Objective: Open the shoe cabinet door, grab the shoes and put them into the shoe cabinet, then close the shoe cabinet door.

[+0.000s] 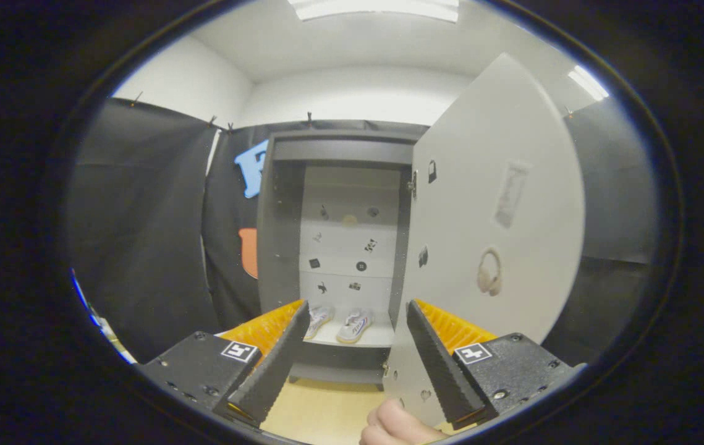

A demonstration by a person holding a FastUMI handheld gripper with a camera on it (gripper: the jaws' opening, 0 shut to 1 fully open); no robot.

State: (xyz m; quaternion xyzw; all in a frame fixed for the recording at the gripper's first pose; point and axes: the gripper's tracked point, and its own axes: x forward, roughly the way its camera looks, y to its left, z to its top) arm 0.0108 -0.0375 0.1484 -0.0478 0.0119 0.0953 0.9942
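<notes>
Black cloth walls surround a grey shoe cabinet point(339, 247) at frame centre, its door point(500, 204) swung open on the right. Both white shoes point(355, 326) sit on the bottom shelf. The hand-held gripper point(358, 346) hangs open, empty. A hand point(398, 426) holds the door's lower edge; closing carelessly could strike the fingers.

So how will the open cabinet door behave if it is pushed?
The door looks like a flat stiff panel, so it probably swings on its hinge without bending. The open gripper holds nothing. The shoes seem clear of its path.
</notes>
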